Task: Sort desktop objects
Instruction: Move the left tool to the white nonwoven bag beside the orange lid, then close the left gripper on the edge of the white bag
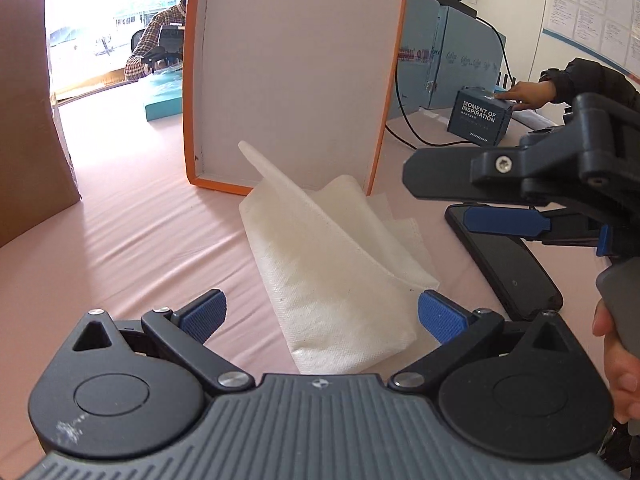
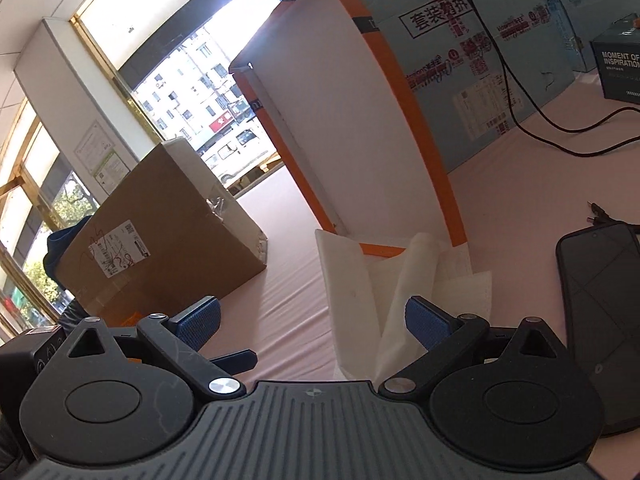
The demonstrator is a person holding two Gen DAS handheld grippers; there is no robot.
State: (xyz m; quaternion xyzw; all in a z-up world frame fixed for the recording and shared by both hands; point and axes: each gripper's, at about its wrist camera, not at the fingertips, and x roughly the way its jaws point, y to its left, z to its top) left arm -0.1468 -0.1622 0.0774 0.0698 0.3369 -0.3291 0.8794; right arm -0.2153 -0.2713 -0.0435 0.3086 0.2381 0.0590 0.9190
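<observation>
Both grippers stand wide and hold nothing. In the left wrist view the left gripper [image 1: 322, 318] fills the lower part of the frame, and its blue pads [image 1: 206, 316] are spread on each side of the near edge of a white cloth [image 1: 332, 272]. In the right wrist view the right gripper [image 2: 314, 322] is spread in the same way at the bottom of the frame, above the near end of the same cloth [image 2: 360, 280].

The pink desk [image 1: 140, 216] carries everything. The biggest thing is a brown cardboard box [image 2: 160, 232] at the left middle of the right wrist view, with a white label on its side. Next is the orange box lid [image 1: 288, 76], standing upright in the upper centre of the left wrist view with its white inside facing the camera. The cloth lies just in front of it, folded, with one layer lifted up; its far edge touches the lid's bottom rim. A black phone [image 1: 508, 264] lies flat at the right of the cloth, near it but apart. The right gripper [image 1: 436, 200] reaches in from the right edge of the left wrist view, above the phone's far end. A dark small box [image 1: 480, 116] with white letters stands at the upper right.
</observation>
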